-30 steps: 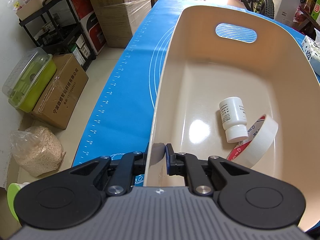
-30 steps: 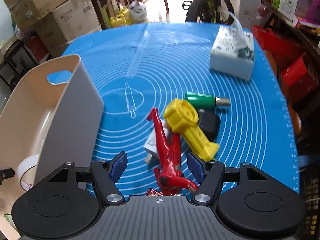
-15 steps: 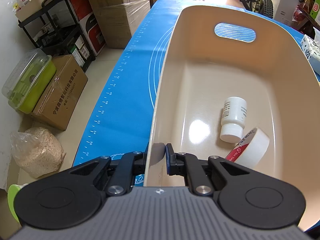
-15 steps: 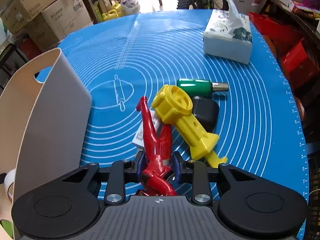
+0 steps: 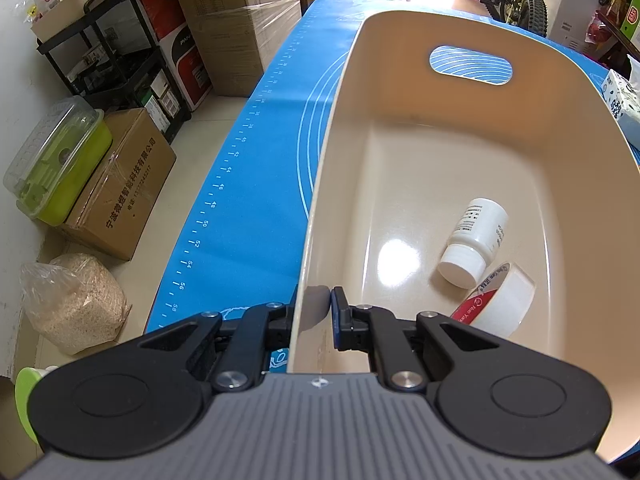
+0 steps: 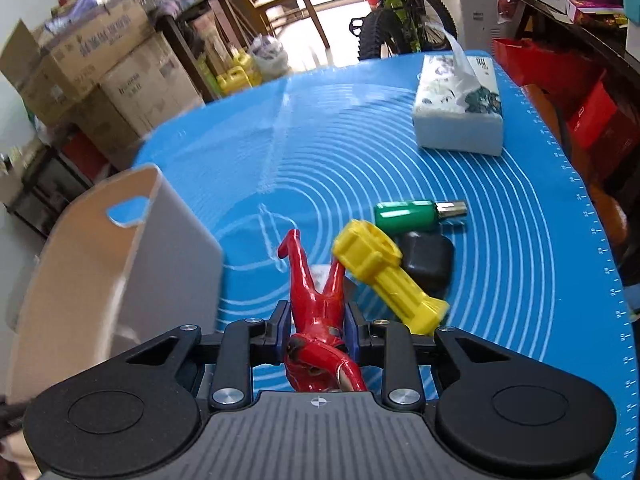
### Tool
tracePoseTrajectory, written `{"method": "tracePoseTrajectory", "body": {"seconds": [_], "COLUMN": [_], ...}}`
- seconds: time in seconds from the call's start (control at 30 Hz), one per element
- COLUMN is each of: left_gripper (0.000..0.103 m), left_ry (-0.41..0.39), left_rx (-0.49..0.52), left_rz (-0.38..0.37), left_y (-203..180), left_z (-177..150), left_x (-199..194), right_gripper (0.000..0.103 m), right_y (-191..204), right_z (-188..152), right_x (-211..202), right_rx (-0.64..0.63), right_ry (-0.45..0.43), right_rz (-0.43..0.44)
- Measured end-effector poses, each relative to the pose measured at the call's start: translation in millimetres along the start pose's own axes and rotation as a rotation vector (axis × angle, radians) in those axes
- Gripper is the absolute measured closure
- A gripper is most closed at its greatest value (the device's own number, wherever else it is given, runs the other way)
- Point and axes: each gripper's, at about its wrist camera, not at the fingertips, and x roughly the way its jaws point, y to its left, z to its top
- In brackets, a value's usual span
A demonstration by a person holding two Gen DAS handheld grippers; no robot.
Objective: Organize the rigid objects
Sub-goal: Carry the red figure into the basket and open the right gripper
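Observation:
My left gripper (image 5: 316, 312) is shut on the near rim of a beige plastic bin (image 5: 340, 120). Inside the bin lie a white pill bottle (image 5: 474, 240) and a roll of white tape (image 5: 500, 304). My right gripper (image 6: 318, 320) is shut on a red toy figure (image 6: 316, 300) and holds it raised above the blue mat (image 6: 520, 280). The bin (image 6: 120, 260) stands just to its left. On the mat lie a yellow plastic piece (image 6: 384, 276), a black case (image 6: 426, 260) and a green-handled tool (image 6: 416, 214).
A tissue box (image 6: 456, 112) stands at the far right of the mat. A small white box (image 6: 320, 272) lies under the figure's legs. Cardboard boxes (image 5: 120, 188), a black shelf rack and a bag of grain (image 5: 76, 300) are on the floor to the left of the table.
My right gripper closed on the red figure and lifted it off the mat. In the bin, the bottle and tape shifted slightly. My left gripper kept its hold on the rim.

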Motion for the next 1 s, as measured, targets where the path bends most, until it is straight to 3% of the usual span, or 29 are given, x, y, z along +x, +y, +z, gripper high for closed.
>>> {"method": "tracePoseTrajectory", "body": {"seconds": [0.5, 0.77, 1.0], "left_gripper": [0.089, 0.090, 0.090], "left_ry": [-0.001, -0.001, -0.002], "left_rx": [-0.005, -0.008, -0.006], "left_rz": [-0.011, -0.014, -0.014], "left_y": [2, 3, 3], "left_z": [-1, -1, -1], "left_x": [1, 1, 1], "right_gripper": [0.066, 0.066, 0.066], "right_y": [36, 76, 122], "right_z": [5, 1, -12], "right_x": [-35, -58, -52], "right_rx": [-0.046, -0.102, -0.192], "right_ry": [-0.143, -0.232, -0.201], "right_rz": [0.101, 0.206, 0.289]}}
